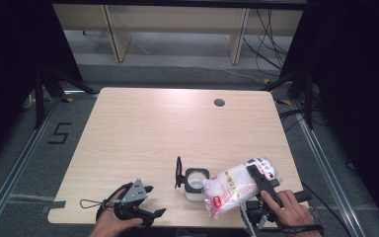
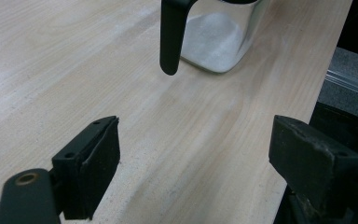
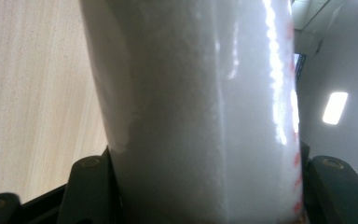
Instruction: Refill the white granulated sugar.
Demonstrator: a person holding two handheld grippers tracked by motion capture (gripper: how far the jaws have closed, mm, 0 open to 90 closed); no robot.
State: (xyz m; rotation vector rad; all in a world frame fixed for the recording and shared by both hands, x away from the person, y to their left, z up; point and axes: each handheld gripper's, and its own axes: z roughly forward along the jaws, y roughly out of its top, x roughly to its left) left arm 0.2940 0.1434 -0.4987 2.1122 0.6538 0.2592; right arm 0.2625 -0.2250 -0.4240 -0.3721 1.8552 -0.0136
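Right gripper [image 1: 257, 178] clamped on a clear bag of white grains [image 1: 237, 185], bag tilted at near right table edge, low end just beside the glass jar [image 1: 196, 180] with black lid flipped open. Left gripper [image 1: 150, 200] released, jaws wide, resting near left on the table [image 1: 143, 123], apart from jar.

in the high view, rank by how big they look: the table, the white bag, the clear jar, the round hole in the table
1. table
2. white bag, held in the right gripper
3. clear jar
4. round hole, though it lies farther from the camera
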